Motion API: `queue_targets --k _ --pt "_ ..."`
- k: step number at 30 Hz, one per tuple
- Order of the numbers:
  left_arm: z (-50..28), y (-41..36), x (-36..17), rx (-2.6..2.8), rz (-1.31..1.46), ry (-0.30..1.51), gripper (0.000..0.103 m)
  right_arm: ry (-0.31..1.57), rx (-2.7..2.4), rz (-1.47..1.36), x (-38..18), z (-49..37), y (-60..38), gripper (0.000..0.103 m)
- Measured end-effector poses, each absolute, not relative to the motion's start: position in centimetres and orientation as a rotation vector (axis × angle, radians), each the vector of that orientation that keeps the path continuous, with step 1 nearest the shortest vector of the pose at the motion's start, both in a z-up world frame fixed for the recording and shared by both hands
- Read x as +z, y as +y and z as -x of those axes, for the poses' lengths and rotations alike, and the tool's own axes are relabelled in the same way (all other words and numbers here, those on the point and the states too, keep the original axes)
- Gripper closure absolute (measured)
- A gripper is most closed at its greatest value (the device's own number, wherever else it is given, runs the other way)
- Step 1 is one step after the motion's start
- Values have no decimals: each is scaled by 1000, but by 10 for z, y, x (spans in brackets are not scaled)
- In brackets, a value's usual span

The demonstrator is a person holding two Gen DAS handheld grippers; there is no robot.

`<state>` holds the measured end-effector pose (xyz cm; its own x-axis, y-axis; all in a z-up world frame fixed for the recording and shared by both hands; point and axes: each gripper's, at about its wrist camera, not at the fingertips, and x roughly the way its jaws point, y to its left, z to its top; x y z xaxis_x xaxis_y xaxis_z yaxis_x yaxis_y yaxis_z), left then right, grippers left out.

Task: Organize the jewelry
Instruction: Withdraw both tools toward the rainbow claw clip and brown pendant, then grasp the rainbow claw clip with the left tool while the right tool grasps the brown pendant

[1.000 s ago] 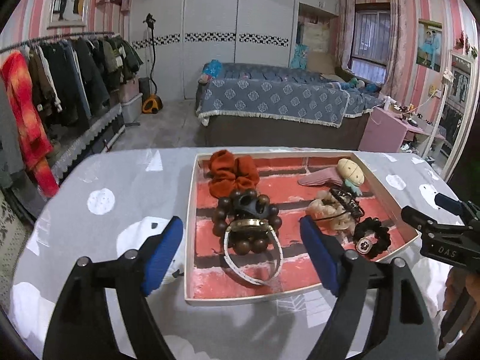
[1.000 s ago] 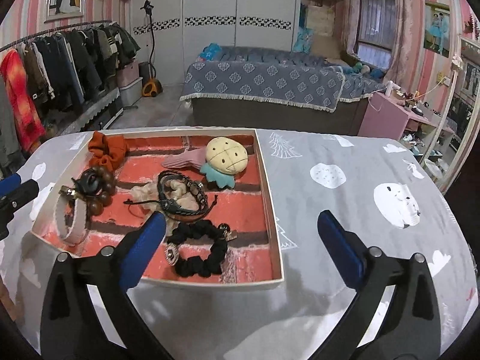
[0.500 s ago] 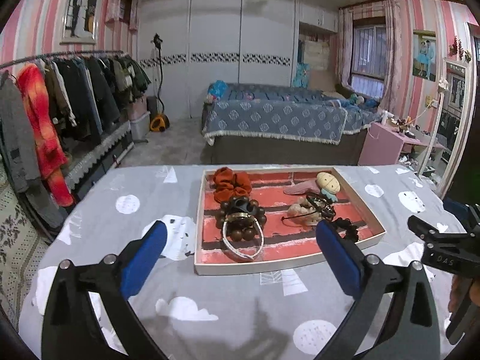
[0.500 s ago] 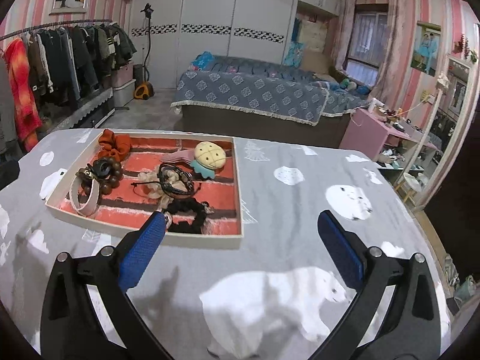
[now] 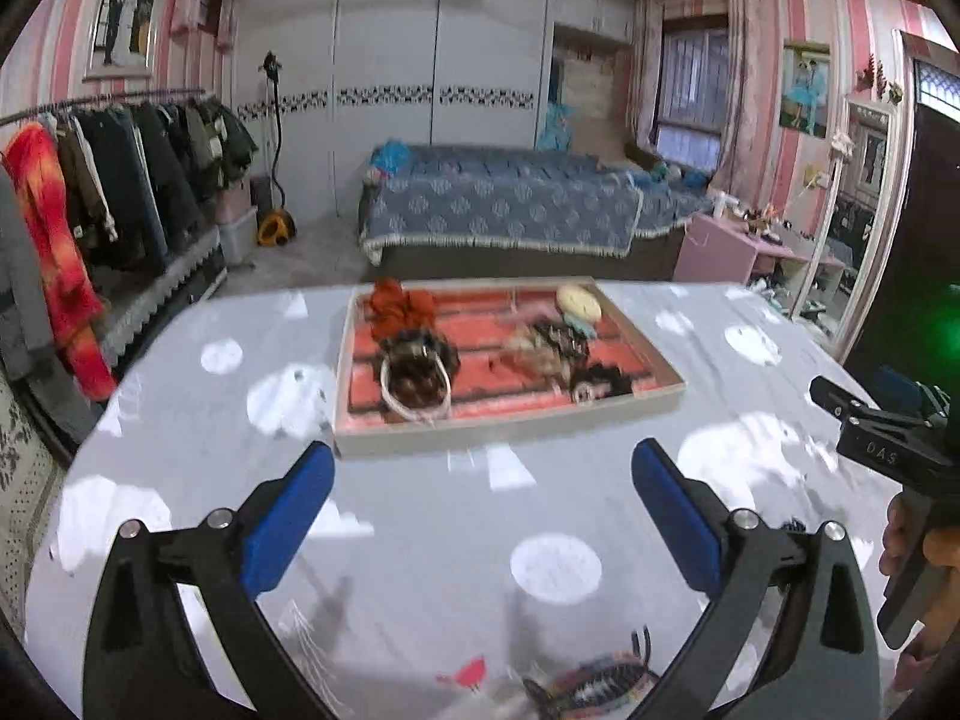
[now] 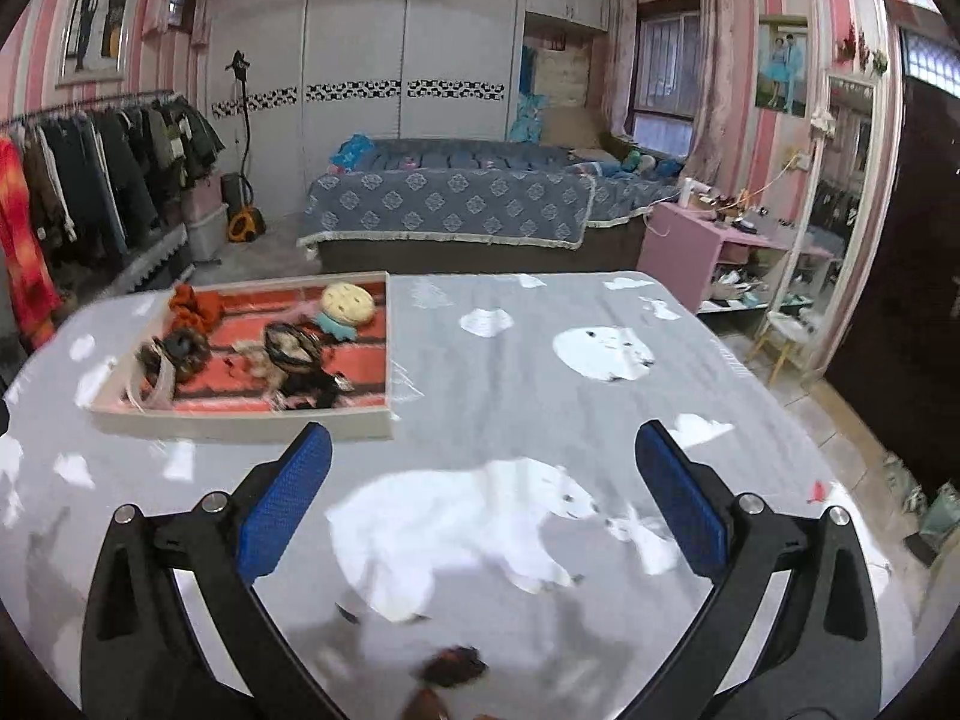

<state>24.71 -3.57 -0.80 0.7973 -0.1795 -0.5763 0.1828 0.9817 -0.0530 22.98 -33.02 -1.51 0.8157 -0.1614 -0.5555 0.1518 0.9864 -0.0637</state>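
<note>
A shallow tray [image 5: 510, 435] with a red brick-pattern floor sits on the grey table; it also shows in the right wrist view [image 6: 240, 423]. In it lie an orange scrunchie [image 5: 401, 306], a brown bead bracelet with a white band [image 5: 417, 381], a black scrunchie [image 5: 600, 381], tangled cord bracelets [image 5: 549, 342] and a pale pineapple plush [image 5: 579, 303]. My left gripper [image 5: 480, 504] is open and empty, well back from the tray's near edge. My right gripper [image 6: 483, 498] is open and empty, near the tray's right front corner; its body shows in the left wrist view [image 5: 882, 438].
The table wears a grey cloth with white polar-bear prints [image 6: 474, 534]. A clothes rack [image 5: 102, 192] stands at the left, a bed [image 5: 504, 204] behind the table, a pink side table [image 6: 708, 240] at the right. The table's right edge [image 6: 798, 420] drops to the floor.
Both grippers have pulled back and up from the tray, which now looks smaller and farther away. Both stay open and empty. The jewelry in the tray has not moved.
</note>
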Motion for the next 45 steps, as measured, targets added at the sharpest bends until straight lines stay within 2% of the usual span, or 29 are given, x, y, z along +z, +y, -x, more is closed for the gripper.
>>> queue_targets --k 16,29,38,45 --pt "-205 -70 -67 -177 -55 740 5 793 -150 29 -87 -203 -346 5" --pt "-190 -93 -102 -206 -16 859 5 837 -116 61 -104 -197 -341 6" --pt "-195 -97 -119 -164 -38 905 5 874 -59 55 -111 -199 -336 17" --pt "-198 -104 -123 -152 -77 912 5 916 -19 16 -119 -205 -336 34"
